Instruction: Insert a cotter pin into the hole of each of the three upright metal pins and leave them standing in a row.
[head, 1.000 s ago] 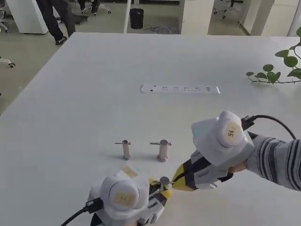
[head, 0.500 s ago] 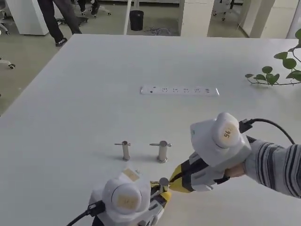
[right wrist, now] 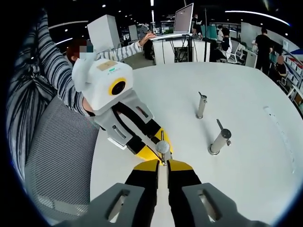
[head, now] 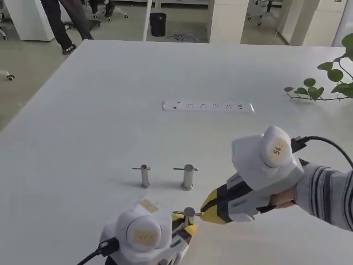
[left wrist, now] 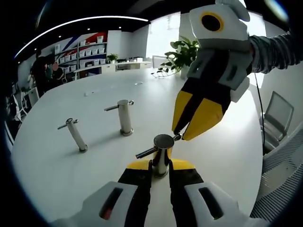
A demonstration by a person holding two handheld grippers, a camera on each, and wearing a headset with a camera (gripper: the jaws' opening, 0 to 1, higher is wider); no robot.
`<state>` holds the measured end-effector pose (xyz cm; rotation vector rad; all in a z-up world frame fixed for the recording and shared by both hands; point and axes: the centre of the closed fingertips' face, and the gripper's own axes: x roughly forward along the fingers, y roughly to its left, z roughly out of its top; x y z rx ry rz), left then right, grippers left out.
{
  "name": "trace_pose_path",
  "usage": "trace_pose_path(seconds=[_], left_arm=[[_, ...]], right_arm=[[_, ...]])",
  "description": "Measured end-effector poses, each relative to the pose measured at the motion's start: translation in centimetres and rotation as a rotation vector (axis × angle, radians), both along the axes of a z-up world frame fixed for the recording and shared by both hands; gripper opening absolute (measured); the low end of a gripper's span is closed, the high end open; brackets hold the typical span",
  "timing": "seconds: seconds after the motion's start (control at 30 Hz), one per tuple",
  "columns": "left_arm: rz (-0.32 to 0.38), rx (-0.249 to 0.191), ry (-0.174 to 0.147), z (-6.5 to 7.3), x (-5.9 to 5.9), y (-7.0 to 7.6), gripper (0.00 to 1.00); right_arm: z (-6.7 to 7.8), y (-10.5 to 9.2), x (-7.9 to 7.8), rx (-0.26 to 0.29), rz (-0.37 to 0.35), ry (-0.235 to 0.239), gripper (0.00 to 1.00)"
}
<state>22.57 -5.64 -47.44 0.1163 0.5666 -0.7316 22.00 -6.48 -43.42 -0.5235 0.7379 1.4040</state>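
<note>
Head view: white surface (head: 99,110). Held pin (head: 189,212) stands upright by the near edge, long axis vertical. Slim pin (head: 144,176) and thick pin (head: 188,178) stand upright side by side just farther in, each with a cotter crosswise through its head. Cotter pin (head: 177,212) lies level through the held pin's head, axis running left to right. Left gripper (head: 185,226) sits at the near edge, right gripper (head: 204,213) just right of the pin. Power strip (head: 208,106) lies mid-surface and a plant (head: 322,83) is at the right edge.

Left gripper view: left gripper (left wrist: 161,166), fingers (left wrist: 137,172) clamped on the held pin (left wrist: 162,153) low on its shaft. Cotter pin (left wrist: 146,152) juts out to the left. Right gripper (left wrist: 180,137) has its tips pinched together on the cotter's opposite end. Slim pin (left wrist: 75,135) and thick pin (left wrist: 124,117) stand apart beyond.

Right gripper view: right gripper (right wrist: 162,164), fingers (right wrist: 144,177) drawn close on the cotter's end at the held pin (right wrist: 163,147). Left gripper (right wrist: 157,145) is opposite. Slim pin (right wrist: 201,105) and thick pin (right wrist: 220,140) stand to the right.
</note>
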Motion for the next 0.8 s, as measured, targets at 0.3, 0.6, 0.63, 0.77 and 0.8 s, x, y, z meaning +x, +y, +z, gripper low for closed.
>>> trace_pose_path(seconds=[0.3,0.6,0.63,0.77,0.8], left_arm=[[0.018,-0.011,0.007,0.04,-0.08,0.05,0.1],[0.028,-0.011,0.008,0.05,-0.18,0.03,0.1],[0.029,-0.012,0.008,0.05,-0.16,0.02,0.1],[0.032,-0.017,0.015,0.0,-0.15,-0.02,0.11],[0.036,-0.021,0.023,-0.03,-0.18,-0.01,0.11]], right_arm=[[0.04,0.41,-0.14,-0.001,0.005,-0.006,0.0],[0.09,0.72,-0.16,-0.004,0.017,-0.018,0.0],[0.09,0.72,-0.16,-0.004,0.018,-0.019,0.0],[0.05,0.64,-0.11,-0.003,0.018,-0.021,0.0],[0.04,0.65,-0.11,-0.002,0.017,-0.019,0.0]])
